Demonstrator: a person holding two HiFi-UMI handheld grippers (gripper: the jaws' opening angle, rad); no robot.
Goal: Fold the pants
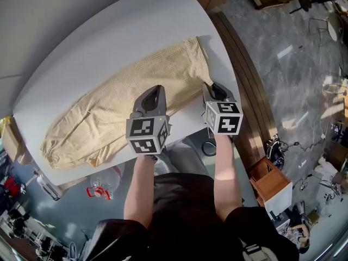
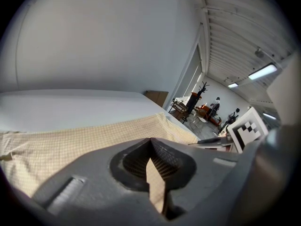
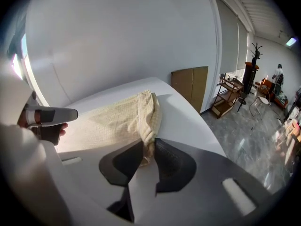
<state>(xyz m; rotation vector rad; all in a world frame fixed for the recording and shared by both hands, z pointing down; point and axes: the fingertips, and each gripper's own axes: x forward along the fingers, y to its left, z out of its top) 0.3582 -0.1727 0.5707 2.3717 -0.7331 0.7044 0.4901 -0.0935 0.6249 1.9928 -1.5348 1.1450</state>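
Note:
Pale yellow checked pants point(image 1: 125, 107) lie stretched across the white table point(image 1: 81, 42), running from lower left to upper right. My left gripper point(image 1: 157, 91) sits on the near edge of the pants around the middle. In the left gripper view its jaws point(image 2: 151, 142) are shut, with a strip of the fabric point(image 2: 70, 145) between them. My right gripper point(image 1: 209, 88) is at the right-hand end of the pants. In the right gripper view its jaws point(image 3: 146, 147) pinch a bunched fold of the cloth point(image 3: 117, 121).
The table's curved near edge point(image 1: 185, 124) runs just under both grippers. A clear bottle with a red part point(image 1: 100, 186) lies on the floor at the left and a wooden box point(image 1: 270, 184) at the right. A brown board point(image 3: 190, 86) leans against the far wall.

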